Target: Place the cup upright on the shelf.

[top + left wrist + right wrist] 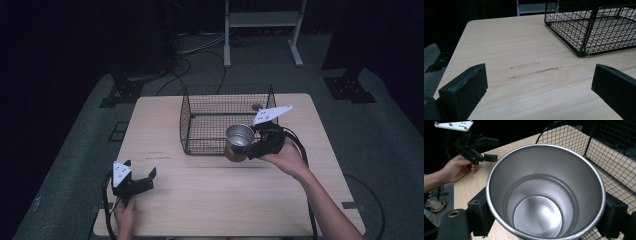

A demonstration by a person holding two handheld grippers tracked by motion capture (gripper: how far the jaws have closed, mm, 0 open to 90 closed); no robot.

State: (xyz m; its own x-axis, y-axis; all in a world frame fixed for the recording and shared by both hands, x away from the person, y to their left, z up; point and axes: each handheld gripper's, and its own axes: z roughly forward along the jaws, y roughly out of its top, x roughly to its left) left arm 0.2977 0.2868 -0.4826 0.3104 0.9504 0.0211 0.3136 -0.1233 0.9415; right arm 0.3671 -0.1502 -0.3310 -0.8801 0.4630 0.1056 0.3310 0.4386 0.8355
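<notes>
A shiny steel cup (237, 142) hangs above the table at the front right corner of the black wire basket (200, 120). My right gripper (252, 145) is shut on the cup, one jaw on each side of its wall. In the right gripper view the cup (544, 192) looks empty, mouth towards the camera. My left gripper (142, 174) is open near the table's front left, nothing between its jaws. In the left gripper view its fingers (464, 90) stand wide apart over bare wood, and the basket (594, 27) lies ahead to the right.
The light wooden table (200, 200) has faint scuff marks (534, 71) in front of the left gripper. A small dark round thing (257, 106) lies near the basket's back right corner. A metal stand (262, 30) and cables are on the floor beyond the table.
</notes>
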